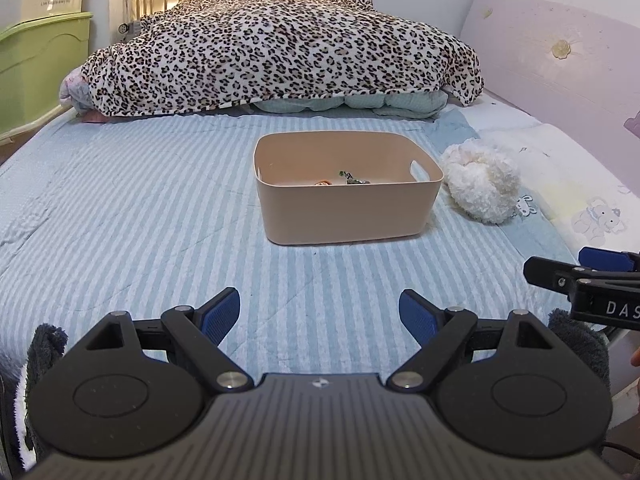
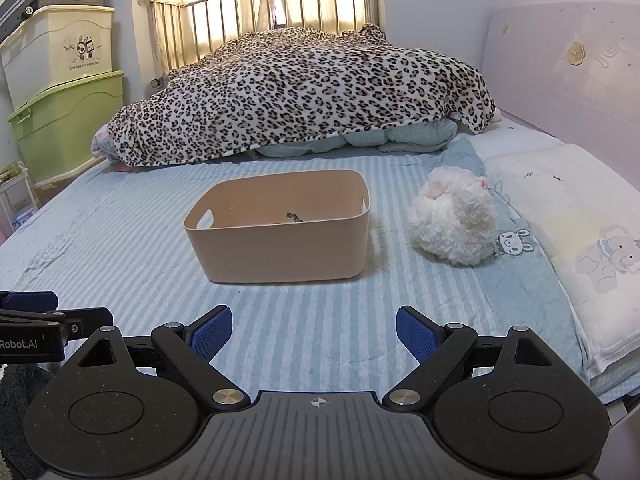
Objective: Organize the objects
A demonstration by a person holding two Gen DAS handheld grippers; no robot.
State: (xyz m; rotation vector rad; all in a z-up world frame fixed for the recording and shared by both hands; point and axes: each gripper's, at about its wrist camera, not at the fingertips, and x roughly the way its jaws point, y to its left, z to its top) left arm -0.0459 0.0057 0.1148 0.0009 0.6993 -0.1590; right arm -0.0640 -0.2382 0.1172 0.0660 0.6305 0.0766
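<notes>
The left gripper hangs low over the near edge of the bed, its blue-padded fingers spread wide with nothing between them. The right gripper hovers beside it over the same near edge — likewise released, jaws apart and empty. Each tool shows at the border of the other's view: the right one at the right side of the left wrist view, the left one at the left side of the right wrist view. Ahead of both, near the middle of the striped blue bedspread, stands a beige plastic bin with cut-out handles in its short walls. On its floor lie a few small items — something orange and something dark green — too small to identify. Just to the right of the bin, apart from it, a fluffy white plush toy rests on the bedspread, close to the printed pillow along the bed's right edge. Across the far end of the bed a leopard-print blanket is heaped over pale green bedding. Past the bed's left edge stand stacked storage boxes, green below and cream above. A pink headboard rises along the right side.
</notes>
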